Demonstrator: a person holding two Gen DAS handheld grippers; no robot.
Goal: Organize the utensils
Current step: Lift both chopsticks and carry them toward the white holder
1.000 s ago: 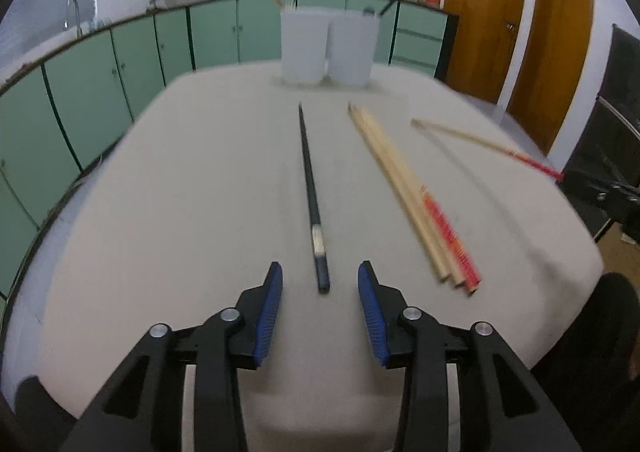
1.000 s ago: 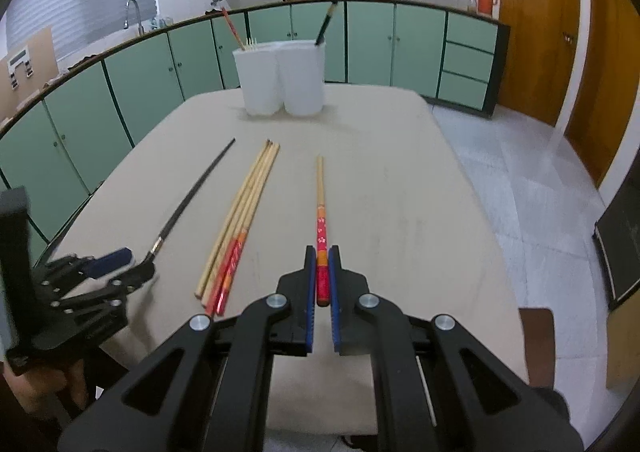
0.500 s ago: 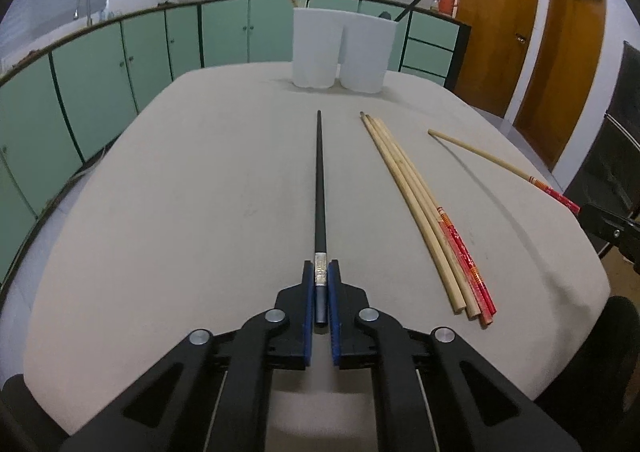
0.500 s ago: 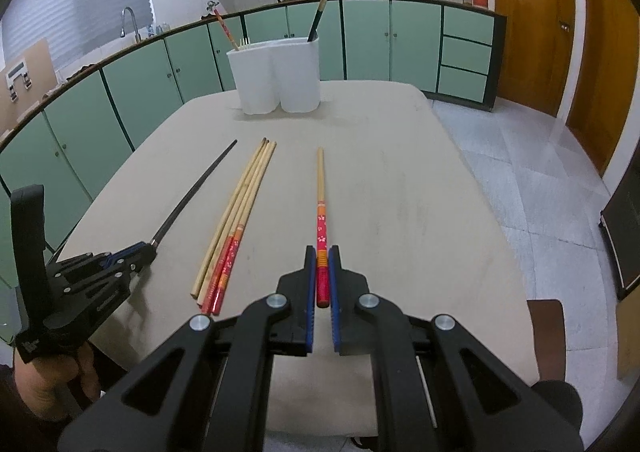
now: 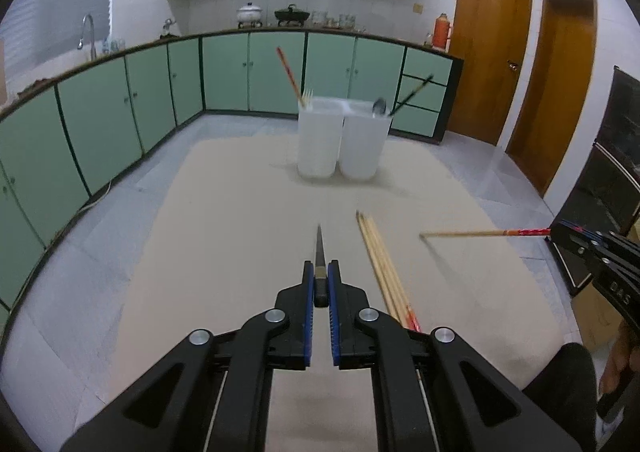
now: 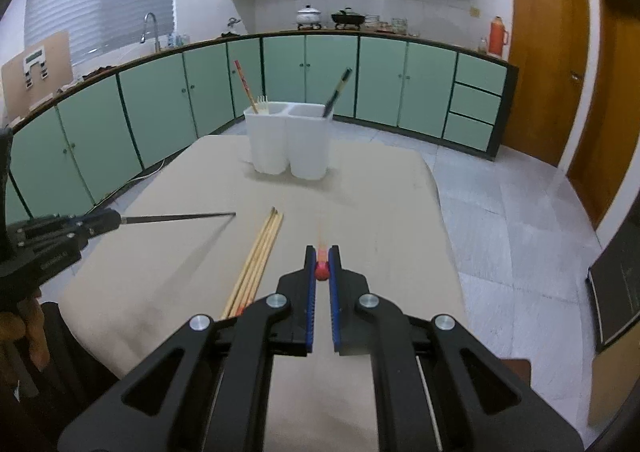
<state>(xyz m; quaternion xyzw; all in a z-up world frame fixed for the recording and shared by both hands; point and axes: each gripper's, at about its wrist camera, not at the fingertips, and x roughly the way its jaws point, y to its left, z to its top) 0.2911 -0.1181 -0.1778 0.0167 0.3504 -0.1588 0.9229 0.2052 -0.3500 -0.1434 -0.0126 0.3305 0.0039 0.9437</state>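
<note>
a black chopstick (image 5: 319, 252) is clamped in the left gripper (image 5: 320, 284), and a red-handled chopstick (image 6: 321, 267) is clamped in the right gripper (image 6: 321, 268), both above the table (image 6: 168, 252).

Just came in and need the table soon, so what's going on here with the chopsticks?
A person is sorting utensils with two handheld grippers. The left gripper is shut on a black chopstick, the right gripper on a red-ended wooden chopstick, both held above the table. A bundle of wooden chopsticks lies on it. The white two-compartment holder at the far end already holds some utensils.
</note>
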